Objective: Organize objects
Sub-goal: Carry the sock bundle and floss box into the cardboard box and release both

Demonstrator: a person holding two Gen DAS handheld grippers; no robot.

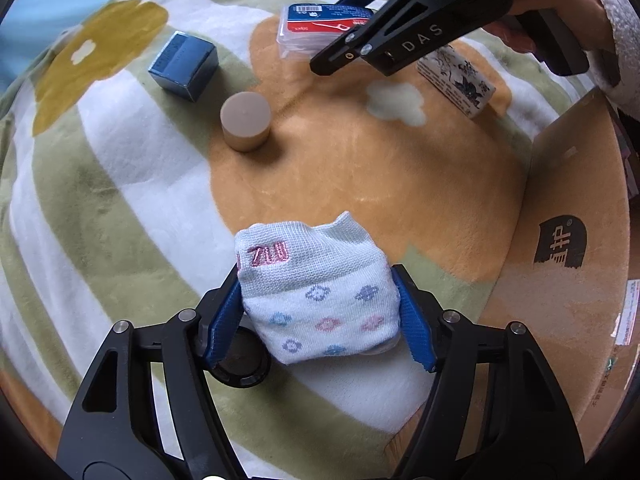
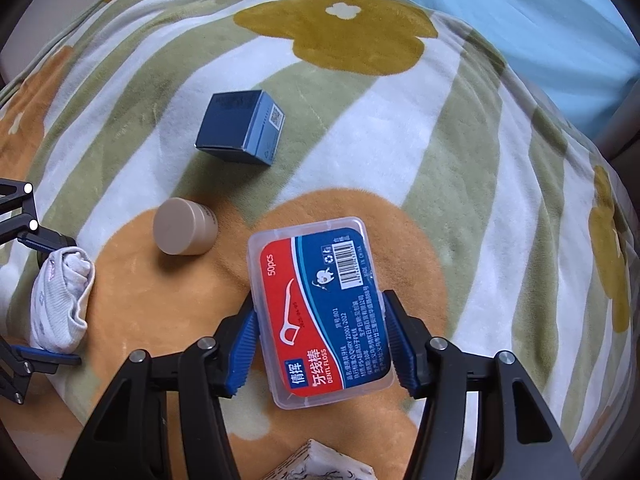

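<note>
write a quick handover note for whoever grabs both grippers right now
Left gripper: shut on the rolled white patterned sock.
Right gripper: shut on the clear plastic dental floss box.
Still on the flower-print fleece blanket: dark blue cardboard box, beige round jar, white ink-print box.
Open cardboard carton beside the blanket.
Done: two grasps. Left: placing everything.

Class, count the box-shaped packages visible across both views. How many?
3: blue box far on the blanket, floss box in the right gripper, patterned white box beside it. Others may be hidden.
</note>
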